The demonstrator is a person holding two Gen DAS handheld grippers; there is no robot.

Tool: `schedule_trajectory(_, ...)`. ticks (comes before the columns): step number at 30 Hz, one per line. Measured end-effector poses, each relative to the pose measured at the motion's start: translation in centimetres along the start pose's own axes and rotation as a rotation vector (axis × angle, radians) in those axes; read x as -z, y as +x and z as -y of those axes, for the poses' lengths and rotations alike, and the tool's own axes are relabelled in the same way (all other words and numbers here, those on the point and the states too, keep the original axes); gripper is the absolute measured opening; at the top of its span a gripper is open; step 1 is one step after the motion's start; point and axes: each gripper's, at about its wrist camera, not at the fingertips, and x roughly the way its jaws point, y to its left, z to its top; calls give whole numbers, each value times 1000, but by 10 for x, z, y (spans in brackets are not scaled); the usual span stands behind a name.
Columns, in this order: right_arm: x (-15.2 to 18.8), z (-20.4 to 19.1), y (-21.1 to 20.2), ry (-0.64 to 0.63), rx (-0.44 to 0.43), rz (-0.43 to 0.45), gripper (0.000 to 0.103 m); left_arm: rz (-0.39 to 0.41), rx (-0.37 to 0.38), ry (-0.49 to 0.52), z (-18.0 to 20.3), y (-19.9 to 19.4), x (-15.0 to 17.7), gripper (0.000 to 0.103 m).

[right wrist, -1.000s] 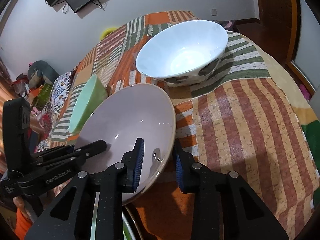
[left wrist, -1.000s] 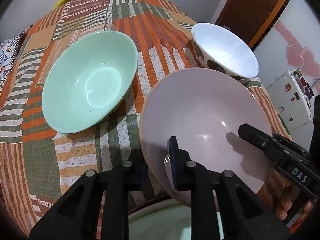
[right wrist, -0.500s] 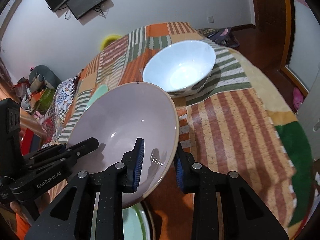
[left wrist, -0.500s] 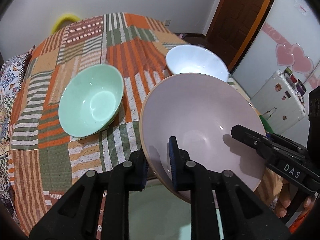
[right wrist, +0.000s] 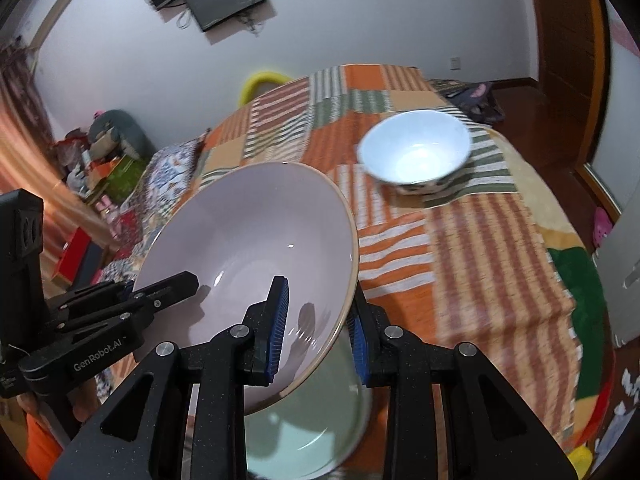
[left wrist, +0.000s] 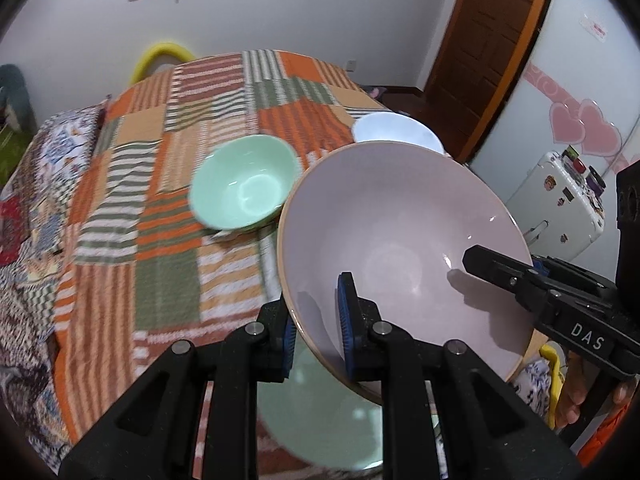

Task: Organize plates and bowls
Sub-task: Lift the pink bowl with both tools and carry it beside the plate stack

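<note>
A large pale lilac bowl (left wrist: pixel 400 240) (right wrist: pixel 248 248) hangs in the air above the table, held from both sides. My left gripper (left wrist: pixel 318 328) is shut on its left rim. On the opposite rim my right gripper (right wrist: pixel 318 324) is shut too, and it shows from the side in the left wrist view (left wrist: pixel 504 268). Under the lifted bowl lies a pale green plate (left wrist: pixel 332 412) (right wrist: pixel 308 416). A mint green bowl (left wrist: pixel 246 186) and a white bowl (left wrist: pixel 396 130) (right wrist: pixel 416 152) stand further back on the striped tablecloth (left wrist: pixel 160 216).
The tablecloth (right wrist: pixel 460 256) covers a round table whose right edge drops to a wooden floor. A yellow chair back (left wrist: pixel 160 58) stands behind the table. A white cabinet (left wrist: pixel 560 208) and a wooden door (left wrist: pixel 488 40) are on the right. A hand (left wrist: pixel 576 404) grips the right tool.
Both grippers have risen with the lilac bowl, lifting it off the pale green plate. The table and the two other bowls now look smaller and farther away.
</note>
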Motion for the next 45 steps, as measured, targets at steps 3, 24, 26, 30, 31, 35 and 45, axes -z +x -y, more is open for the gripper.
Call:
schedule_trajectory(3,6,-22,5,-37,-31,-17,26,3,-24,-39,-21,-18,16,19)
schedule_trajectory(24,55,-120,95,-209,-142,-237,26,-161,-140,-288,-136,-19,112,19)
schedule_trajectory(26,61,-124,106,-224,-137,-267,26,-183,-139,-308,-143,-11,120,19)
schedule_trajectory(30,71,-132,119,-251,-126,-311,26,-216,-143,-334,-152,0,135,19)
schedule_trajectory(31,73,-133,123,-257,-123,-323,26,-222,-144,-340,-155,2,138,19)
schedule_trajectory(35,84,-138,139,-288,-115,-375,26,-261,-136,-377,-168,15,153,19)
schedule_trajectory(45,95,-141,154,-332,-102,-421,26,-268,-131,-401,-176,29,167,19)
